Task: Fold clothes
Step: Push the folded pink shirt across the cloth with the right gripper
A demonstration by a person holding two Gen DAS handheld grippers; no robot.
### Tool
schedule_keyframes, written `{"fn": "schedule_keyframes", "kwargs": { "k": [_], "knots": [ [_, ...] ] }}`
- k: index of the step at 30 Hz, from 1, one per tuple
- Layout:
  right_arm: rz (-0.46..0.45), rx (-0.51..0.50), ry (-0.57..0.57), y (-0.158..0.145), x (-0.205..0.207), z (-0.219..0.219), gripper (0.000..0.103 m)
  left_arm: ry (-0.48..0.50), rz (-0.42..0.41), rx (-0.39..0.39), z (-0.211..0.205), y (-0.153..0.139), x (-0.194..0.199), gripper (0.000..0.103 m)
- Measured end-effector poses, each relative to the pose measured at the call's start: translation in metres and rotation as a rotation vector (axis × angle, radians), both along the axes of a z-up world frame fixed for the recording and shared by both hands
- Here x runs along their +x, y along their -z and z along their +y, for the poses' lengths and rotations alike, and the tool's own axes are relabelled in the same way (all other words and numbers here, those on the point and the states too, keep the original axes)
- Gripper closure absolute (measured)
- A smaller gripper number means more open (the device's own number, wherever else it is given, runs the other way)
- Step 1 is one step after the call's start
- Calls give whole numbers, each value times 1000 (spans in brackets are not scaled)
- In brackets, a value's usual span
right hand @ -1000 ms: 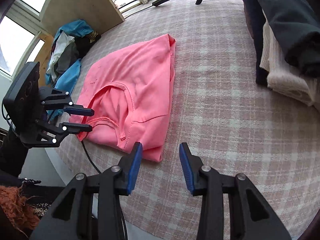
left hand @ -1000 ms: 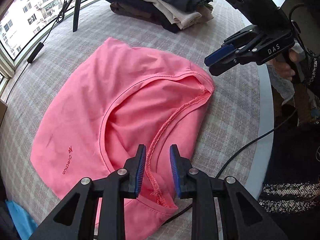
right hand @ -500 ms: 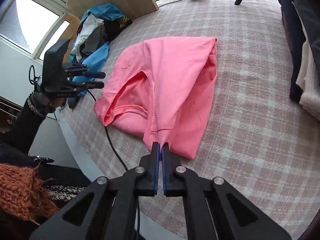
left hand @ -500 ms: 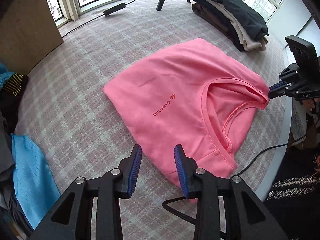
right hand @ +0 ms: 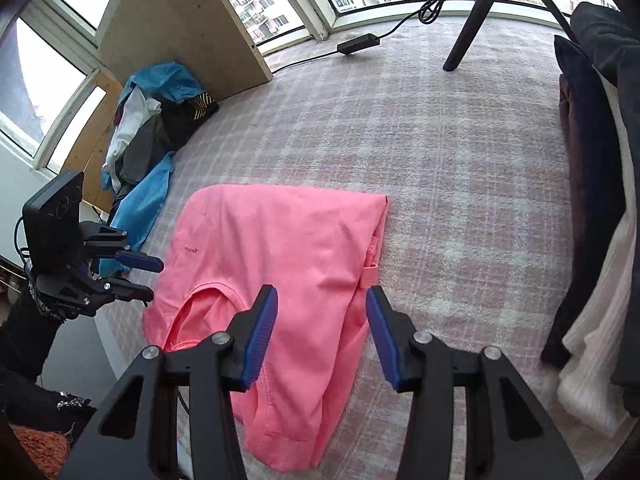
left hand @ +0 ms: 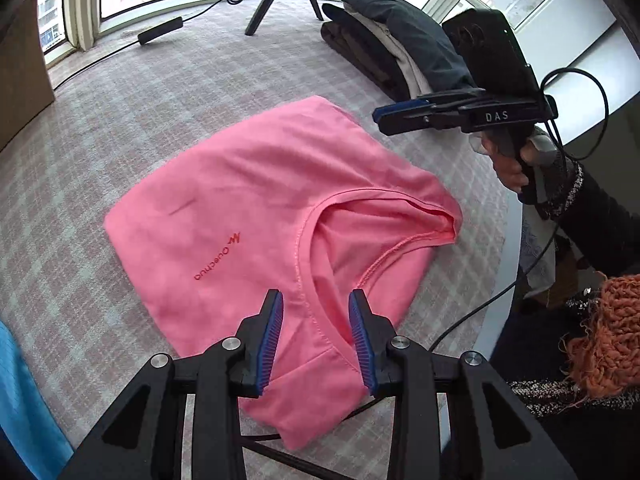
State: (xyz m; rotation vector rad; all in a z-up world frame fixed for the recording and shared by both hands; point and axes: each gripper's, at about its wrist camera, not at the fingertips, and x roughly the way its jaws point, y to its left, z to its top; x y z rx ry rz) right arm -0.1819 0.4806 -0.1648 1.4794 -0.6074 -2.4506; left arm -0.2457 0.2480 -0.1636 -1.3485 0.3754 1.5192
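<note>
Hovering over the near edge of the pink shirt [left hand: 256, 200], the left gripper [left hand: 316, 340] has its jaws partly apart with nothing pinched; the neckline seam runs just below and between its pads without being pressed. The right gripper [right hand: 322, 334] has just been opening and now stands wider, its pads clear of the cloth, with the shirt's near right portion lying below the gap.

The shirt lies flat on the checked cloth [right hand: 460, 184], already folded in at the sides, collar end towards the person and folded hem away from both grippers. Its long axis runs roughly forward from each gripper. In the right wrist view the left gripper [right hand: 136, 276] hangs off the shirt's left edge, near the collar.

Judging from this, the next fold would bring one end over the other, so each gripper needs a corner of the near end. Both are about equally close: the left sits over the collar's left side, the right over its right corner. The finished pile [left hand: 400, 48] lies ahead and to the right of the left gripper.
</note>
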Motion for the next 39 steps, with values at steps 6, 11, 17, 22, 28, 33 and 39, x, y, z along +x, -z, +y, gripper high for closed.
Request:
{"fn": "schedule_keyframes", "kwargs": {
  "k": [6,11,17,22,28,33,39],
  "knots": [
    [-120,140,-61,15,-18,1,58,64,-30,-67,3,17,15,72],
    [26,3,93,-6,-22,39,58,-152,80,-40,-31,-6,-49,65],
    [-49,-35,92,29,-58,48,58,-301,54,-47,-29,25,-118,65],
    [-36,-43,27,31,-61,35,70,-254,57,-32,-13,41,-115,71],
    [24,124,6,10,-56,23,100,-257,178,-46,-17,22,-100,93],
    [-69,105,18,12,-50,29,92,-318,168,-144,-33,25,-109,92],
    [24,36,-92,-27,2,-24,90,-181,130,27,-11,-14,-39,87]
  ]
}}
